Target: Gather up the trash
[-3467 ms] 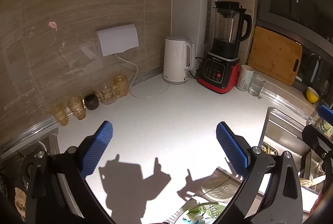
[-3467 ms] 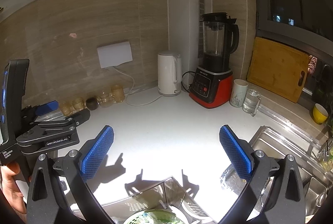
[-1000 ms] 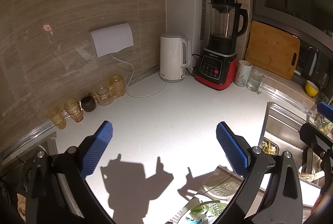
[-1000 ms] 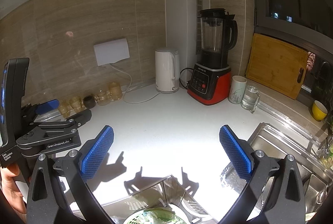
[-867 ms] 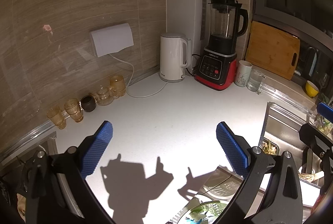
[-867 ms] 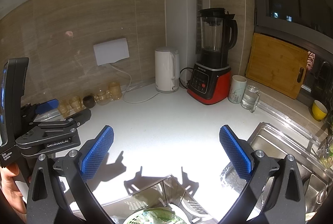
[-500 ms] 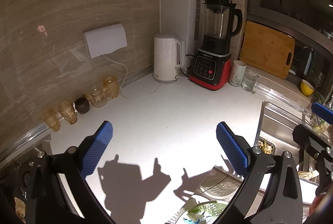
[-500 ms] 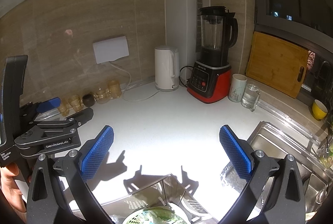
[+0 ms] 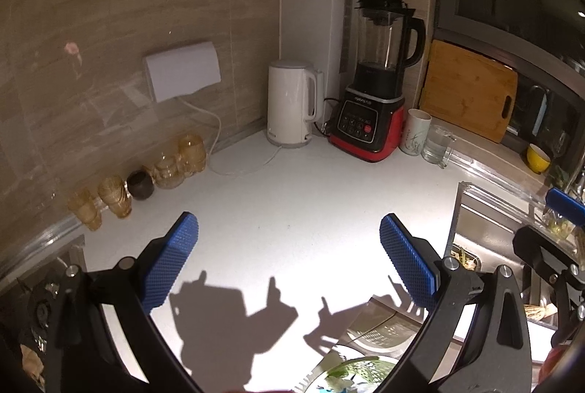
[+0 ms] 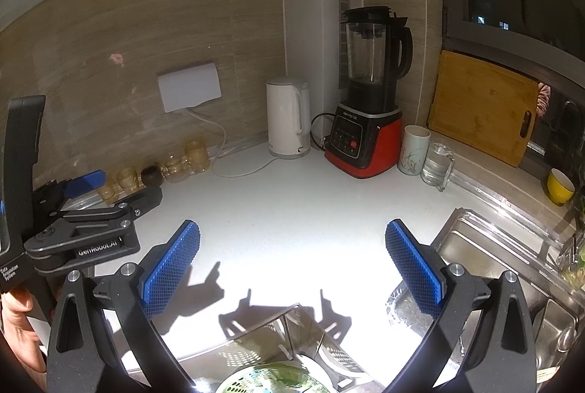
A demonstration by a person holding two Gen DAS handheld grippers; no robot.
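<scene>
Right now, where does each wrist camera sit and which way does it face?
Left wrist: on the left gripper, over the counter, facing the corner; its open fingers and the right gripper's edge show.
Right wrist: on the right gripper, same heading; its open fingers, the left gripper and a hand show.
Shared: kettle, blender, cutting board, sink.

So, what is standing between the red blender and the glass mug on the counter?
A white cup with a plant drawing stands between the red blender and the glass mug, close beside the mug. Both wrist views show it, the right one more clearly.
</scene>
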